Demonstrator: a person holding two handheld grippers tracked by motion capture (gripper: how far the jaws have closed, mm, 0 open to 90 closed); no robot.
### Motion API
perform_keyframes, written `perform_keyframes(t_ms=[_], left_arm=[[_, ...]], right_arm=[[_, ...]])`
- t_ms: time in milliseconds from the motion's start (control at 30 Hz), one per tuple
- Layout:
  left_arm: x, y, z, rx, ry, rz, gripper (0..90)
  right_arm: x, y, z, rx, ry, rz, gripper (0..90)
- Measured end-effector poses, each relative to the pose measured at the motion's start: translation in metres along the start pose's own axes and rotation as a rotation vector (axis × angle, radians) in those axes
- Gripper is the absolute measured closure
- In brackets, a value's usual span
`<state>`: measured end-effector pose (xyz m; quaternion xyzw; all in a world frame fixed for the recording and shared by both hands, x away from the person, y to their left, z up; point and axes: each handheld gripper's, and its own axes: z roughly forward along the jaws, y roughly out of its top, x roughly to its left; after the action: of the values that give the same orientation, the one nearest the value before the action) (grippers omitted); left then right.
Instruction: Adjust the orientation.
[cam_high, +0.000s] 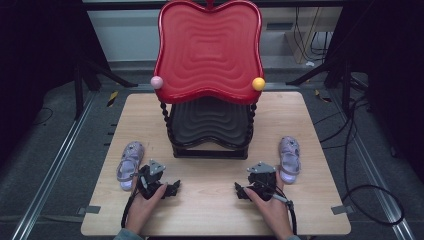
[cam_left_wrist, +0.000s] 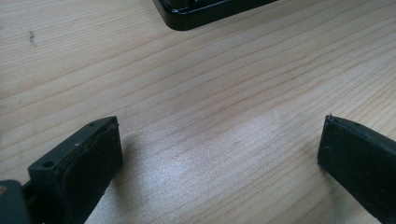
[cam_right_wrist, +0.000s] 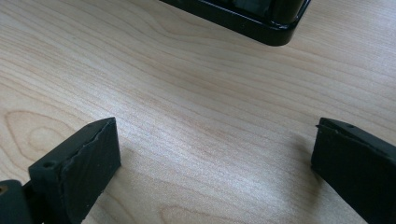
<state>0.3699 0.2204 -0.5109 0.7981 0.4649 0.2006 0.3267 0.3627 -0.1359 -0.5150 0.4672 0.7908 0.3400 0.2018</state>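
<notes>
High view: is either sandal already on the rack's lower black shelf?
No. Both sandals lie on the table, either side of the rack.

No readable text or labels

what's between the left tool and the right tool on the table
Nothing: in the high view, only bare light wooden table separates the left tool from the right tool. The black base of the red two-tier rack sits farther back, clear of that stretch.
</notes>
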Motion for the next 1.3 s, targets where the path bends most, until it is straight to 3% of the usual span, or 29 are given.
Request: perform_keyframes(t_ms=[300,567,633,800,1000,1167,1200,1300], left_arm=[[0.0,0.006,-0.009,-0.018,-0.014,-0.027,4.5],[0.004,0.032,-0.036,0.002,0.012,-0.012,4.6],[0.008,0.044,-0.047,-0.006,0.043,0.0,4.9],[0.015,0.059,-0.058,0.006,0.035,-0.018,6.8],[0.032,0.075,-0.074,0.05,0.101,-0.013,11.6],[0.039,0.073,-0.082,0.081,0.129,0.011,15.4],[0.045,0.07,-0.088,0.097,0.163,0.017,15.7],[0.053,0.064,-0.092,0.123,0.183,-0.002,16.3]], right_arm=[[0.0,0.0,0.0,0.0,0.0,-0.001,1.6],[0.0,0.0,0.0,0.001,-0.002,0.001,1.5],[0.0,0.0,0.0,0.001,-0.001,0.003,1.6],[0.0,0.0,0.0,0.0,-0.001,0.0,1.5],[0.0,0.0,0.0,0.0,-0.004,-0.002,1.5],[0.0,0.0,0.001,0.0,-0.003,-0.003,1.5],[0.0,0.0,0.001,-0.001,-0.004,-0.004,1.5],[0.0,0.0,0.0,0.0,-0.002,-0.004,1.6]])
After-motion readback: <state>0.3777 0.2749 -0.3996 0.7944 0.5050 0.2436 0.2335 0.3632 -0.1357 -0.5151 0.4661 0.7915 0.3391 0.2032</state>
